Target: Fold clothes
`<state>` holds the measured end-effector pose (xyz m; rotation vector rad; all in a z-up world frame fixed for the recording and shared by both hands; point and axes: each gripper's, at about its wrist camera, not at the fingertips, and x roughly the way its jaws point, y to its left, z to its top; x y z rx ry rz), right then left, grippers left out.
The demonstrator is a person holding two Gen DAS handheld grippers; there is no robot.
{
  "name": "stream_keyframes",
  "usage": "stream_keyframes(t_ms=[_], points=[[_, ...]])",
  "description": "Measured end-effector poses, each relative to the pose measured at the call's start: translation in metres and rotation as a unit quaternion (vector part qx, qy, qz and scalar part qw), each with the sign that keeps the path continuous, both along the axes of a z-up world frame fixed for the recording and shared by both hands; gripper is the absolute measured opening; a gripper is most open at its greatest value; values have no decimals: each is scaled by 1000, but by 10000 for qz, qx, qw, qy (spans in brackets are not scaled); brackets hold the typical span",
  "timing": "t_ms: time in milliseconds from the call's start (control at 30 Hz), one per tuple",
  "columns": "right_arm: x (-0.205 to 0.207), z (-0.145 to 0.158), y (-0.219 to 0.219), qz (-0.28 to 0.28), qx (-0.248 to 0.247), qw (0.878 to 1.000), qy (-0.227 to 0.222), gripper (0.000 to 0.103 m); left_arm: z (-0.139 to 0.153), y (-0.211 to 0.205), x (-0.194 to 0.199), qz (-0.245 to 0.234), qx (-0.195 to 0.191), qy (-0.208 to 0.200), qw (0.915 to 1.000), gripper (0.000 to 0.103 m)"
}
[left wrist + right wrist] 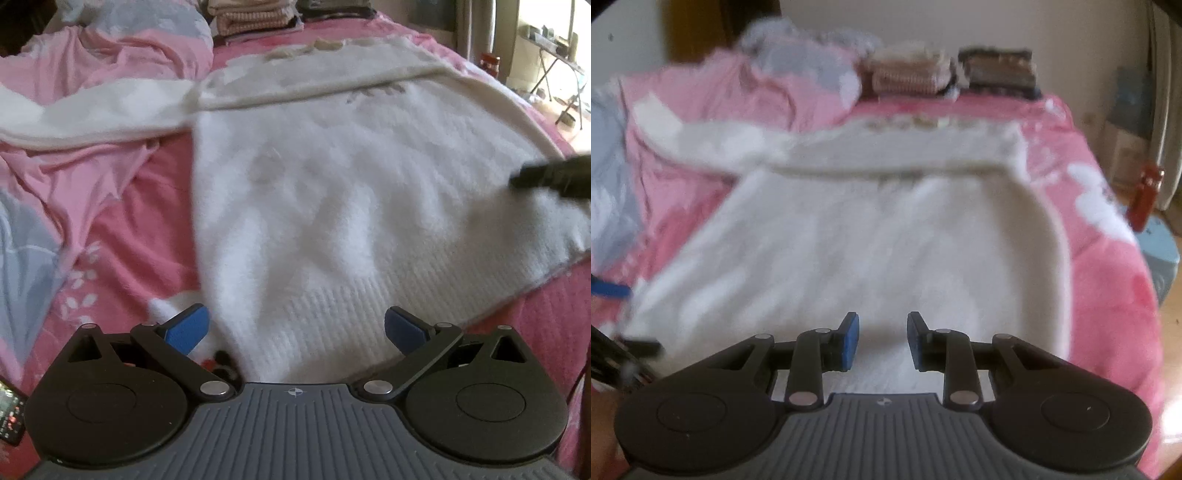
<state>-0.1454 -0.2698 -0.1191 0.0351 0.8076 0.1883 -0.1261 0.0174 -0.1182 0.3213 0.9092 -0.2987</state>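
Pink floral bedsheet (122, 229) covers the bed, crumpled pink-and-grey quilt (92, 66) bunched on the left, stacks of folded textiles (912, 74) at the far end. White fluffy knit sweater (332, 192) lies flat mid-bed, ribbed hem nearest, faint raised pattern in the pile, sleeves folded across the far part as a band, one cuff trailing left onto the quilt. Left gripper (295, 328) hovers over the near-left hem corner, blue pads (188, 328) spread wide, nothing between them. Right gripper (882, 341) sits above the near hem, jaws partly apart, not pinching fabric. Both views motion-blurred.
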Motion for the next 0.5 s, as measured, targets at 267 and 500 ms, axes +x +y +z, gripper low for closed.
stream_keyframes(t_ms=[267,500], points=[[-63,6,-3,236,30,9994,232,31,0,10,9,74,-322,-209,9992,102],[3,35,41,1030,274,9942,-105,31,-5,22,14,254,-419,-95,9988,102]])
